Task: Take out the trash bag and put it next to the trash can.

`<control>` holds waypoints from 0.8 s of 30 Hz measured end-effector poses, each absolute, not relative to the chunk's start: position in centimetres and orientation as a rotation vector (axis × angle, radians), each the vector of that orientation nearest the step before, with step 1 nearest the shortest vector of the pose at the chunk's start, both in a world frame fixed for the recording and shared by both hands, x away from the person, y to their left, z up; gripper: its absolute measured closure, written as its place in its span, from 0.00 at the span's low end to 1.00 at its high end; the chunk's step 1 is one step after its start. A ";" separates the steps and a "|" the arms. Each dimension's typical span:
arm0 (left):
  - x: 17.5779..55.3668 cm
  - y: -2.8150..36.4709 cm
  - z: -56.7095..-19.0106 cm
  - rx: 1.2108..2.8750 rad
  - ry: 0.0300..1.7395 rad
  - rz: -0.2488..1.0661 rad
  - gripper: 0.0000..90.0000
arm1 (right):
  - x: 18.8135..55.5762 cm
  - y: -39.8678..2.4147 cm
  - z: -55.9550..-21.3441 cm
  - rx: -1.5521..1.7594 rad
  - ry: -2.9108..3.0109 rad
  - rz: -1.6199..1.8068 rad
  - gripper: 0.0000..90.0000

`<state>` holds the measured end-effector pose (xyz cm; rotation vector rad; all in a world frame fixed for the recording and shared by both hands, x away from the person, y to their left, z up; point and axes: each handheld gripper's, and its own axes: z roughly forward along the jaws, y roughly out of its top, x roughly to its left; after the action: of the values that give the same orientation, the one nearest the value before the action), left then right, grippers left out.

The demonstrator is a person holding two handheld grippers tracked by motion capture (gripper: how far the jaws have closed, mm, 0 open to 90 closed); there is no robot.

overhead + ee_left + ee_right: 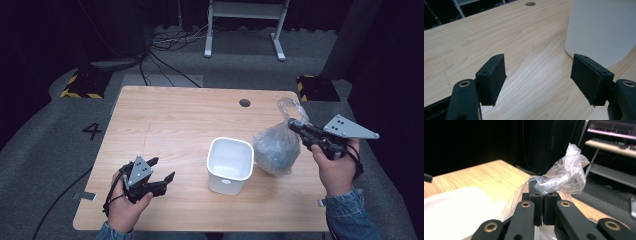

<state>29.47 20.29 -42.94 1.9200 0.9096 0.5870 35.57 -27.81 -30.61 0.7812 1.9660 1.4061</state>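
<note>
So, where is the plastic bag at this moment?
In the high view, the plastic bag sits at the table's right side, beside the white bin, its twisted neck pinched in the right claw.

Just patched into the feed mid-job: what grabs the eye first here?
The clear plastic bag at the table's right, its gathered neck pinched in the shut right gripper, stands out first. Just left of it sits an empty white bin near the middle of the wooden table. At the near left, the left gripper hovers with jaws open, holding nothing.

Both grippers [161, 169] [295, 125] black w/ brass rivets, grey 3-corner plates w/ holes; blue denim sleeves [350, 212].
</note>
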 end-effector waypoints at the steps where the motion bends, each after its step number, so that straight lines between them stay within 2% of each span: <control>1: 29.5 20.4 -43.0 1.921 0.913 0.588 0.31 | 35.8 -27.8 -31.0 0.791 1.975 1.404 0.98; 11: 29.5 21.3 -43.8 1.918 0.955 0.581 0.31 | 37.7 -27.1 -33.7 0.843 2.046 1.384 0.98; 16: 29.5 21.3 -43.9 1.926 0.963 0.577 0.31 | 37.8 -27.3 -34.1 0.861 2.048 1.398 0.94; 18: 29.5 21.3 -44.0 1.926 0.963 0.577 0.31 | 37.8 -27.3 -34.2 0.867 2.055 1.395 0.90; 24: 29.6 21.1 -44.0 1.925 0.962 0.575 0.31 | 37.2 -27.9 -34.1 0.895 2.024 1.414 0.64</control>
<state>29.56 21.10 -44.00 1.9254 0.9625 0.5750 37.19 -27.87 -34.09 0.8952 2.0245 1.4139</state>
